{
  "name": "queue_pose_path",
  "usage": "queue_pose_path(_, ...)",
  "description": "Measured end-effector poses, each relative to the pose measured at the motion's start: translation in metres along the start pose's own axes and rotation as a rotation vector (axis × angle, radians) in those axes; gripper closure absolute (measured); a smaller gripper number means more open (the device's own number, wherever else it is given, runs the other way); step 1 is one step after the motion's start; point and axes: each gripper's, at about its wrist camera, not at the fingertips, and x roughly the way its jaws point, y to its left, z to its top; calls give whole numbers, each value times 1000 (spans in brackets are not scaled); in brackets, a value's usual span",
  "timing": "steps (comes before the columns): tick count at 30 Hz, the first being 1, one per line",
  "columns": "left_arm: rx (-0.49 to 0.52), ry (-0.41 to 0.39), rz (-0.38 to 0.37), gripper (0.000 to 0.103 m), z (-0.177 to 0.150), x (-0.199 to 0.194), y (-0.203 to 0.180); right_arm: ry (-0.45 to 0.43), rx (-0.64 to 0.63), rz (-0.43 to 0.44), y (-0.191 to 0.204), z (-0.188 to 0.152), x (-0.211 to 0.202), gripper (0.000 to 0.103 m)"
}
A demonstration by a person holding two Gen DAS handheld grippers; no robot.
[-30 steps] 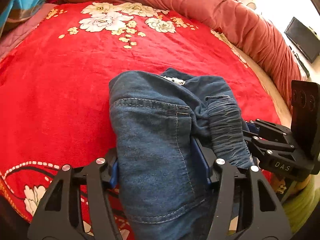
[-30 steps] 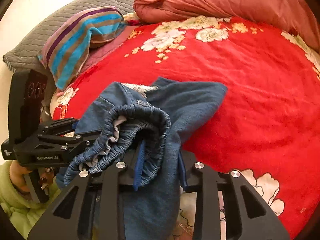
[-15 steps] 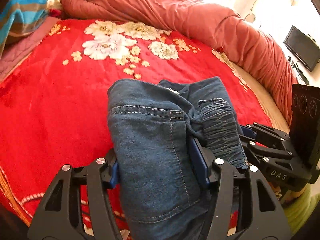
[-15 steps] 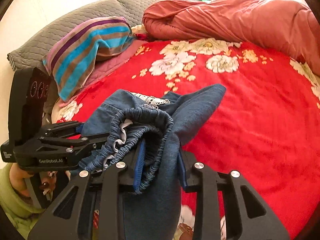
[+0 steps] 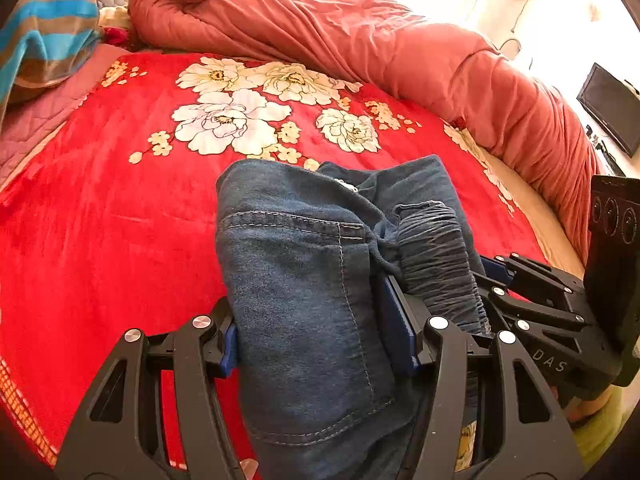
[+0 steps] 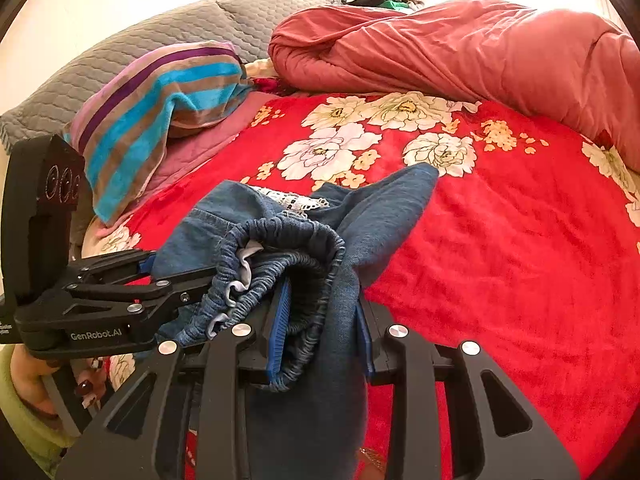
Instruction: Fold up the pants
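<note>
Blue denim pants [image 5: 304, 280] with an elastic waistband [image 5: 436, 256] are bunched and held up over the red flowered blanket [image 5: 100, 220]. My left gripper [image 5: 316, 340] is shut on the back-pocket side of the pants. My right gripper [image 6: 320, 320] is shut on the waistband side [image 6: 288, 256]. The two grippers are close side by side; the right one shows in the left wrist view [image 5: 540, 300], and the left one shows in the right wrist view [image 6: 120, 292]. The legs hang below, out of sight.
A rolled salmon quilt [image 5: 360, 40] lies along the far and right side of the bed. A striped towel [image 6: 160, 96] rests on a grey pillow [image 6: 200, 28] at the far left. A dark screen [image 5: 608, 108] stands beyond the bed at the right.
Both grippers have lifted together with the pants in them; more of the far bed and quilt shows now. The grips have not changed.
</note>
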Motion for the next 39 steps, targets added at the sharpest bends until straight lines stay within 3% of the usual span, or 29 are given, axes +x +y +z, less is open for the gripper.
queue_pose_path(14, 8, -3, 14, 53, 0, 6, 3, 2, -9, -46, 1, 3, 7, 74)
queue_pose_path(18, 0, 6, 24, 53, -3, 11, 6, 4, 2, -75, -3, 1, 8, 69)
queue_pose_path(32, -11, 15, 60, 32, -13, 18, 14, 16, 6, -168, -12, -10, 13, 44)
queue_pose_path(39, -27, 39, 103, 25, -20, 27, 24, 80, 26, -212, -21, -18, 27, 42)
